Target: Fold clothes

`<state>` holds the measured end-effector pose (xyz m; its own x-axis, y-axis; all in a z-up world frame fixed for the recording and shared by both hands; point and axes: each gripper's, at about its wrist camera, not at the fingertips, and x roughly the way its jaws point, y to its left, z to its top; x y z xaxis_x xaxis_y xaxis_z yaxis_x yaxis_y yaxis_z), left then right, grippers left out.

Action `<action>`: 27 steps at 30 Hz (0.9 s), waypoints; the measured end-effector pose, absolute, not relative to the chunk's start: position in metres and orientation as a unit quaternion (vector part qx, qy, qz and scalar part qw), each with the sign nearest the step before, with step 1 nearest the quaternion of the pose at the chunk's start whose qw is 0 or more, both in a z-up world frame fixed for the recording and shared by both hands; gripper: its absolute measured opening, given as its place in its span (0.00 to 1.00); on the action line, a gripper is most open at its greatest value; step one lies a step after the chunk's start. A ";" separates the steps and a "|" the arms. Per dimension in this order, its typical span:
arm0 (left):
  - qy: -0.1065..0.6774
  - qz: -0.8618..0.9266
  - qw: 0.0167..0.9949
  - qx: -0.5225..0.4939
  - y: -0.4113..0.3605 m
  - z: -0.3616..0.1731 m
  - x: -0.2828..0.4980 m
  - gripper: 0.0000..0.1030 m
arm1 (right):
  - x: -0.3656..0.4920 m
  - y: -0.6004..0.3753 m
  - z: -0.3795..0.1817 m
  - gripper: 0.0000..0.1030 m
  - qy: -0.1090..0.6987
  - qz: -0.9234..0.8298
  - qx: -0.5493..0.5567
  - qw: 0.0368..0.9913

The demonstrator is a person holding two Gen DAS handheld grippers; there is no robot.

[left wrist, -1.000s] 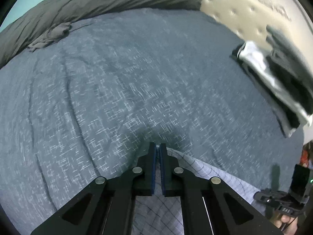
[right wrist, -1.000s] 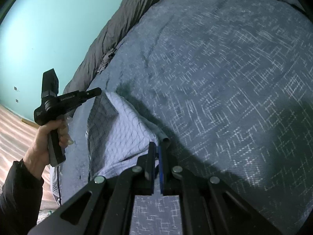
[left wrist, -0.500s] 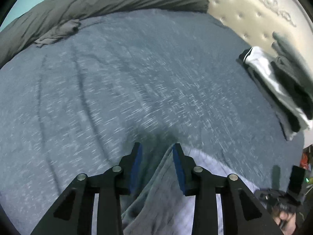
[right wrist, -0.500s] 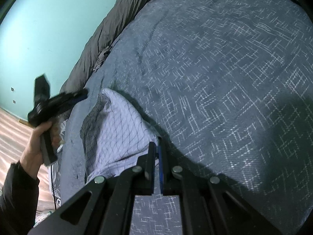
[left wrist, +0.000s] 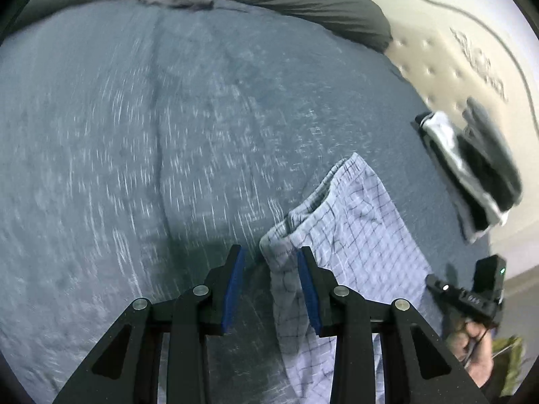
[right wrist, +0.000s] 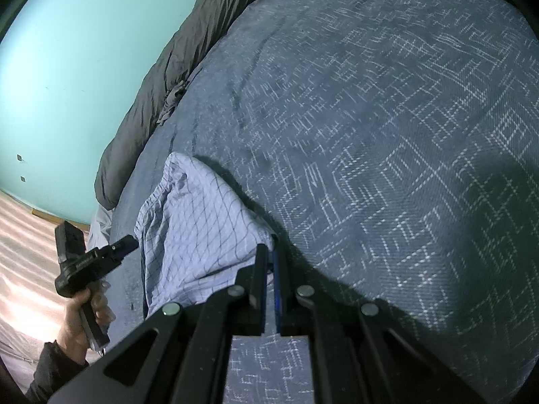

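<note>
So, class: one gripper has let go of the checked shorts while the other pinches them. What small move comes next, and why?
Probably bring the open left gripper back onto the checked shorts at the bunched waistband. The right gripper is shut on the far corner, so both ends must be held to fold.

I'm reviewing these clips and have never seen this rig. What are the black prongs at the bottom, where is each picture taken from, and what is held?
No robot here: a person holds a two-finger tool in each hand, each with a fisheye camera looking along its fingers. The prongs are those fingers.

Left-wrist view: the left tool stands open over the blue bedspread, its pads not pressing the checked garment lying partly between them. Folded clothes sit by the headboard.

Right-wrist view: the right tool is shut on the garment's edge. The left hand with its tool shows beside the bed. A grey duvet lies along the far side.
</note>
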<state>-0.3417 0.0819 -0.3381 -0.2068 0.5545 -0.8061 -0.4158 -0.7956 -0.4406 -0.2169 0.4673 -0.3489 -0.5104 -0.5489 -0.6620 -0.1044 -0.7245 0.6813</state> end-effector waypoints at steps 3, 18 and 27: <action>-0.073 0.767 0.315 -0.554 0.087 -0.348 -0.342 0.34 | -0.217 0.468 -0.350 0.02 -0.342 -0.798 0.476 0.139; -0.086 0.771 0.263 -0.573 0.090 -0.359 -0.371 0.08 | -0.221 0.465 -0.351 0.02 -0.323 -0.805 0.478 0.136; -0.065 0.800 0.244 -0.545 0.086 -0.332 -0.346 0.31 | -0.221 0.466 -0.352 0.03 -0.326 -0.803 0.480 0.134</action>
